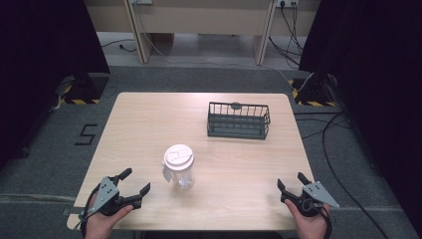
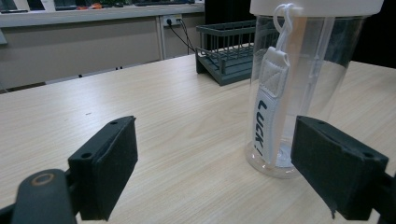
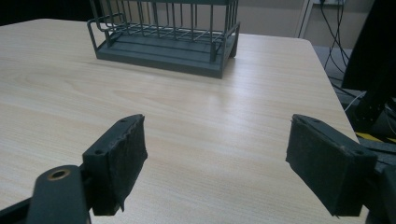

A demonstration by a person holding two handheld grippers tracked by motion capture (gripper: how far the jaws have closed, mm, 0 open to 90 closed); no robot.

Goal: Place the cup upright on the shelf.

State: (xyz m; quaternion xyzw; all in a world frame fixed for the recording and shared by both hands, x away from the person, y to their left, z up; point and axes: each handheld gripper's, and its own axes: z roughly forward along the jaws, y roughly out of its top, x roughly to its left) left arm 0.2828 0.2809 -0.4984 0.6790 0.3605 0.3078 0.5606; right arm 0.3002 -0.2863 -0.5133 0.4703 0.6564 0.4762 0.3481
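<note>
A clear plastic bottle (image 1: 178,167) with a white lid stands upright near the middle of the wooden table (image 1: 149,119). In the left gripper view the bottle (image 2: 299,93) rises close ahead at the right, and a white strap printed "LUCK" hangs down its side. My left gripper (image 1: 135,181) rests open at the table's front left, a short way left of the bottle. My right gripper (image 1: 292,182) is open at the front right, with nothing between its jaws. A dark wire basket (image 1: 238,120) sits at the back right of the table.
The basket (image 3: 163,37) lies ahead of the right gripper, with bare tabletop between them. The table's right edge (image 3: 327,84) runs close to that gripper. Cables trail on the grey floor (image 1: 328,149) to the right, and black curtains hang on both sides.
</note>
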